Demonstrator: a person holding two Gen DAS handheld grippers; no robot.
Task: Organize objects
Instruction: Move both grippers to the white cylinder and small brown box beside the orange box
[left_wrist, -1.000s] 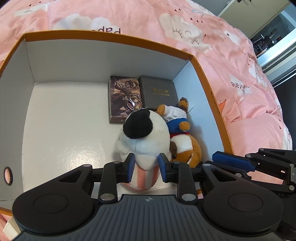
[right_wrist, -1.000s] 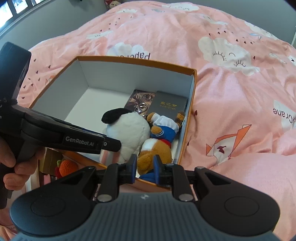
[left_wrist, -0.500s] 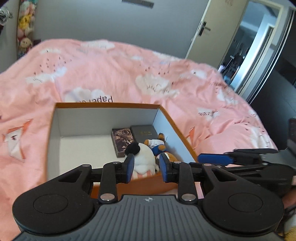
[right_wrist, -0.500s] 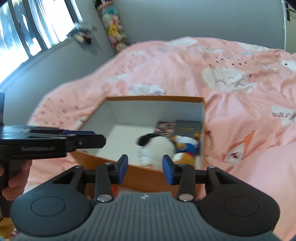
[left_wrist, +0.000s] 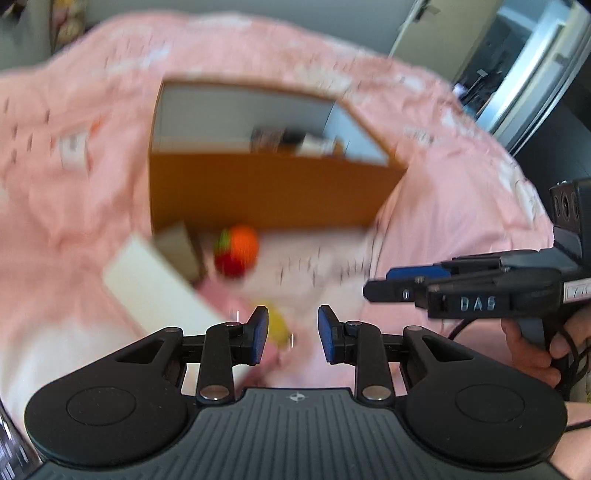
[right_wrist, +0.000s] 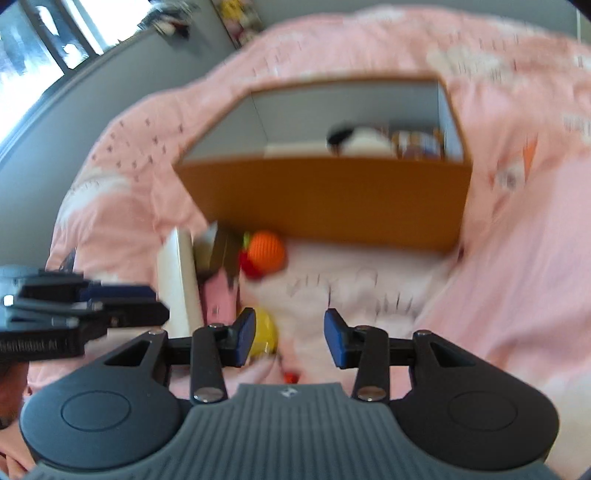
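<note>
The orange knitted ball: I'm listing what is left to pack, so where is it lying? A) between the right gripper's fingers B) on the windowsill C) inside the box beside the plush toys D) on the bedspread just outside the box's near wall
D: the orange knitted ball rests on the pink bedspread against the near wall of the orange box, outside it.

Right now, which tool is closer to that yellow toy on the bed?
Left, probably. The yellow toy lies between the left tool's open tips from its own view, near its left tip. The right tool sits beside it, the toy peeking past its left tip. Blur prevents certainty.
</note>
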